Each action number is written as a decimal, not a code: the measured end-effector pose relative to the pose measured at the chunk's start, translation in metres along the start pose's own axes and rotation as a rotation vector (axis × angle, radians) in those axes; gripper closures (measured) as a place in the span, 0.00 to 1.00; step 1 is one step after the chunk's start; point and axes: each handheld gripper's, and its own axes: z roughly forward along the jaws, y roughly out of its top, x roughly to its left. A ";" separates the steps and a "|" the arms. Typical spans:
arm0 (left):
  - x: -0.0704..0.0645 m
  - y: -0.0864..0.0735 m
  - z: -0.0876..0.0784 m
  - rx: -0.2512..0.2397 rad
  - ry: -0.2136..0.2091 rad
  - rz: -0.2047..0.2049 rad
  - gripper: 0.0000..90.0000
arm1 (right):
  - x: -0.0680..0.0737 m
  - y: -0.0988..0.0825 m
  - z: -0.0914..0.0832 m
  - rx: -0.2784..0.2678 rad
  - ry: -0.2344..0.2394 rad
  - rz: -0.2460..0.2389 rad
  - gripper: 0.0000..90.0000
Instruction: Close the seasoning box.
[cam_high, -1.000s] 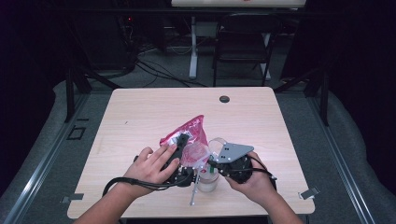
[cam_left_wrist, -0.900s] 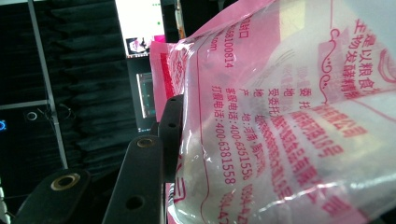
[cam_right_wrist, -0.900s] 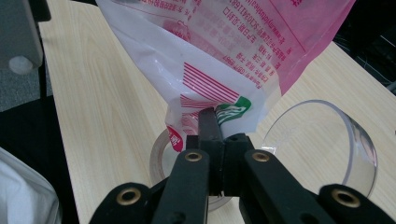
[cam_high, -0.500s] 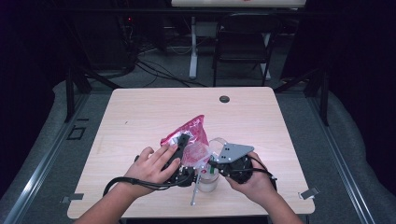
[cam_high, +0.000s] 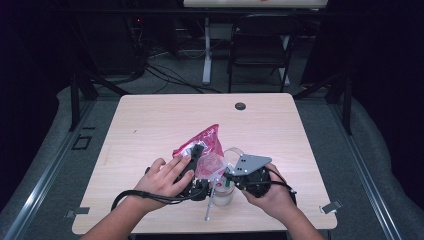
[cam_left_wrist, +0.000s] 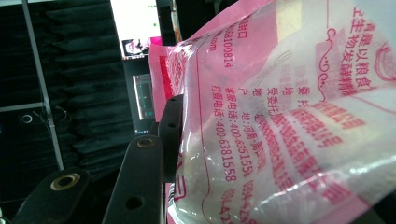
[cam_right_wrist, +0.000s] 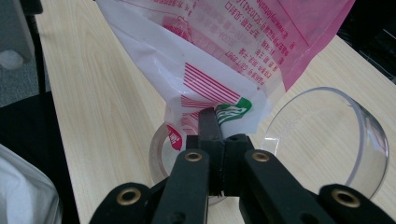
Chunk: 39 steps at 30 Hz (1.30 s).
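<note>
A pink and clear printed bag (cam_high: 204, 145) hangs tilted over the near middle of the table, held by both grippers. My left gripper (cam_high: 196, 159) is shut on the bag's body; one black finger (cam_left_wrist: 169, 135) presses its side and the other is hidden behind the bag (cam_left_wrist: 280, 116). My right gripper (cam_right_wrist: 211, 119) is shut on the bag's lower white corner (cam_right_wrist: 219, 93). That corner sits right over a small clear cup (cam_right_wrist: 158, 154) standing on the table (cam_high: 223, 194). A second clear round container (cam_right_wrist: 327, 140) lies beside it.
A thin metal utensil (cam_high: 209, 205) lies near the front edge of the wooden table (cam_high: 150, 125). There is a black grommet (cam_high: 240, 106) at the far edge. A dark chair (cam_high: 260, 45) and cables stand beyond the table.
</note>
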 end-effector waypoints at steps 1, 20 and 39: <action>-0.001 -0.001 0.000 0.004 -0.008 -0.010 0.72 | 0.000 0.000 0.000 -0.001 0.001 0.000 1.00; -0.002 -0.005 0.002 0.015 -0.047 -0.044 0.72 | 0.001 0.002 -0.001 -0.019 0.000 0.006 1.00; -0.005 -0.016 0.004 0.039 -0.081 -0.118 0.72 | 0.002 0.010 -0.004 -0.048 -0.002 -0.004 1.00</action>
